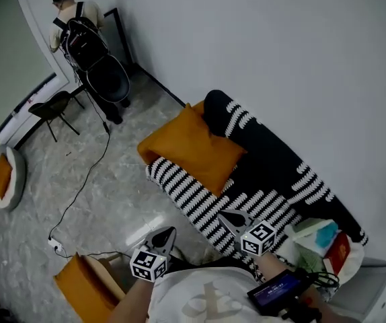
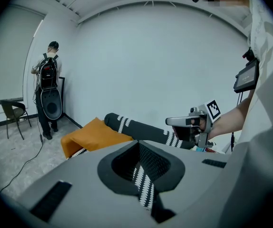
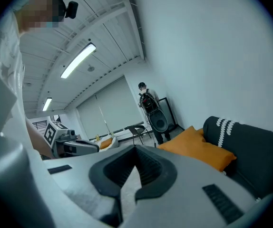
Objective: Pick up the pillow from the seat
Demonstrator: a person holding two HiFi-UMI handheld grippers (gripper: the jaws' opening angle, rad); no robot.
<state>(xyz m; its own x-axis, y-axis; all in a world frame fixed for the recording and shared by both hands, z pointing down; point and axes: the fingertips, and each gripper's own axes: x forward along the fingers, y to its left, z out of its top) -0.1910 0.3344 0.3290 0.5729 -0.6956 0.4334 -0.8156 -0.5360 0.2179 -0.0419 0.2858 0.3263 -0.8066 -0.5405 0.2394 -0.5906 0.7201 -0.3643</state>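
Note:
An orange pillow [image 1: 191, 149] lies on the far end of a black sofa with white stripes [image 1: 274, 173], leaning against its backrest. It also shows in the left gripper view as the pillow [image 2: 94, 135] and in the right gripper view as the pillow [image 3: 197, 146]. My left gripper [image 1: 167, 233] is shut and empty, held near my body over the floor, short of the sofa. My right gripper [image 1: 228, 217] is shut and empty too, hovering over the sofa's striped front edge, well short of the pillow.
A person with a backpack [image 1: 79, 32] stands at the far wall by a black speaker [image 1: 109, 79]. A black chair [image 1: 55, 108] and a cable [image 1: 79, 187] are on the marble floor. A round seat with an orange cushion [image 1: 3, 175] is at left. An orange bag [image 1: 85, 284] sits near my feet.

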